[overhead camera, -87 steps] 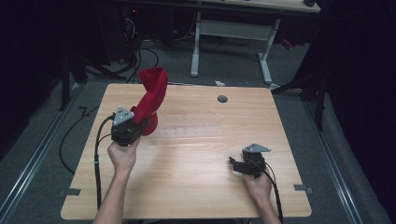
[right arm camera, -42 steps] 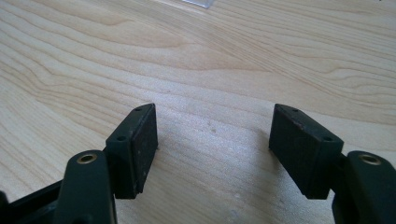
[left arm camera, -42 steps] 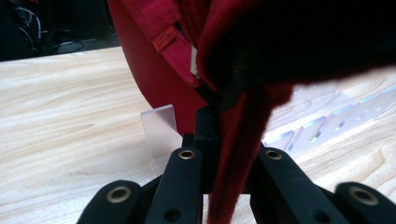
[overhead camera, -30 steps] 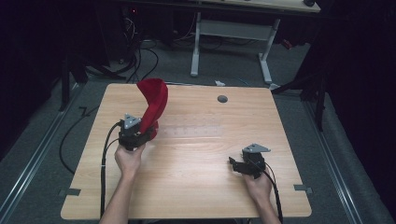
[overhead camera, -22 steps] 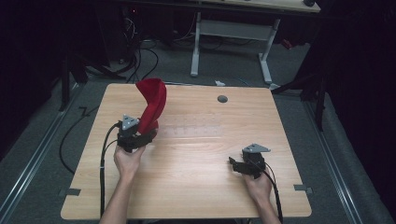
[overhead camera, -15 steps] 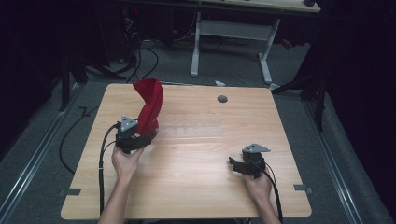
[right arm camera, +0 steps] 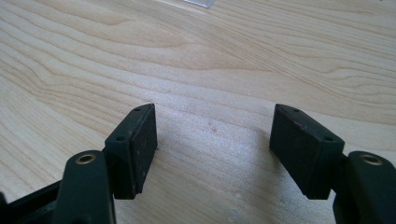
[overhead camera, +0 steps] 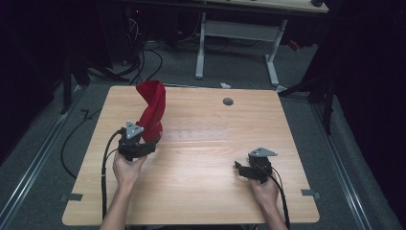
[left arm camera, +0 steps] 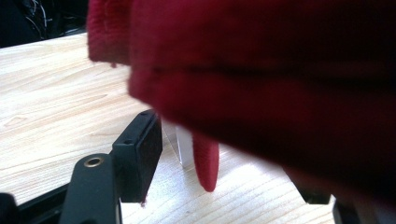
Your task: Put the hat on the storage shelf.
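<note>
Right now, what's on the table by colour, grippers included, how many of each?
Red: 1, the cloth
Black: 2, the left gripper and right gripper
Grey: 1, the round disc near the table's far edge
Total: 4

Cloth [overhead camera: 152, 111] at table's [overhead camera: 201, 191] left w/ left gripper [overhead camera: 143, 143] — right gripper [overhead camera: 242, 168] well apart, near-right.
</note>
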Motion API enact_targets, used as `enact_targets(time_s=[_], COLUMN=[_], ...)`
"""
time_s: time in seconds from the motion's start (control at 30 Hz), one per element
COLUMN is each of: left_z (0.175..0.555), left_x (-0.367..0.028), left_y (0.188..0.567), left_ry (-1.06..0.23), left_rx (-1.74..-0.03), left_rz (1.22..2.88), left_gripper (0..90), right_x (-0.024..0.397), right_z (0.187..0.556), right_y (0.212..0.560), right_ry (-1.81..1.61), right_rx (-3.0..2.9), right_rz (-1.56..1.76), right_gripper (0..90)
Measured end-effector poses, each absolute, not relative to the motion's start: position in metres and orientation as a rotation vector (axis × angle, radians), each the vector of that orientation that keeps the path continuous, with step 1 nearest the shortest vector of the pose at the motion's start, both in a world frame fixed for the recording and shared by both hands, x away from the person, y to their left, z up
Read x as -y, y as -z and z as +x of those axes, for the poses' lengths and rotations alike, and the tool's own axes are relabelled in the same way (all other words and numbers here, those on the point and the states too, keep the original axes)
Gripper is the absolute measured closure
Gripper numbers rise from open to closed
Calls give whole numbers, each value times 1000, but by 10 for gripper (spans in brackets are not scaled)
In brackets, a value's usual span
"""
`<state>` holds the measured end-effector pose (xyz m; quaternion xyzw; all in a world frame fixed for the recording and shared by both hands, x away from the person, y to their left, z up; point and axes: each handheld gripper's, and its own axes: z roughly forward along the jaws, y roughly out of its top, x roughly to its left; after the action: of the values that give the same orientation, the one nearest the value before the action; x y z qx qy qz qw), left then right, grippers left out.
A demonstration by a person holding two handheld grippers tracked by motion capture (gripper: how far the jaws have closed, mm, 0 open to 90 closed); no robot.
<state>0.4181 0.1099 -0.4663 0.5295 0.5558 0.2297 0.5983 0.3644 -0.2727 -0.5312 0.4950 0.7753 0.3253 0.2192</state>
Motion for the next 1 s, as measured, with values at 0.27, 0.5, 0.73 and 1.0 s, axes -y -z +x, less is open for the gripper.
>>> enact_targets(time_s=[0.27,0.5,0.73,1.0], left_z=[408,398,388,375], left_x=[-113,-113,-114,-117], left_y=[461,456,455,453], left_ry=[-544,-526,-501,-475], left_rx=[-1295,-1284,-1280,-1275], left_rz=[1241,1239,1226,1205], left_gripper=[344,344,344,347], right_x=[273,273,273,273], right_z=[364,364,364,364], right_y=[531,531,531,531], right_ry=[-899,-900,-901,-899], right_rx=[-2145,-2145,-2146,-2145], right_rz=[1370,1371,1370,1370], right_gripper=[322,322,322,322])
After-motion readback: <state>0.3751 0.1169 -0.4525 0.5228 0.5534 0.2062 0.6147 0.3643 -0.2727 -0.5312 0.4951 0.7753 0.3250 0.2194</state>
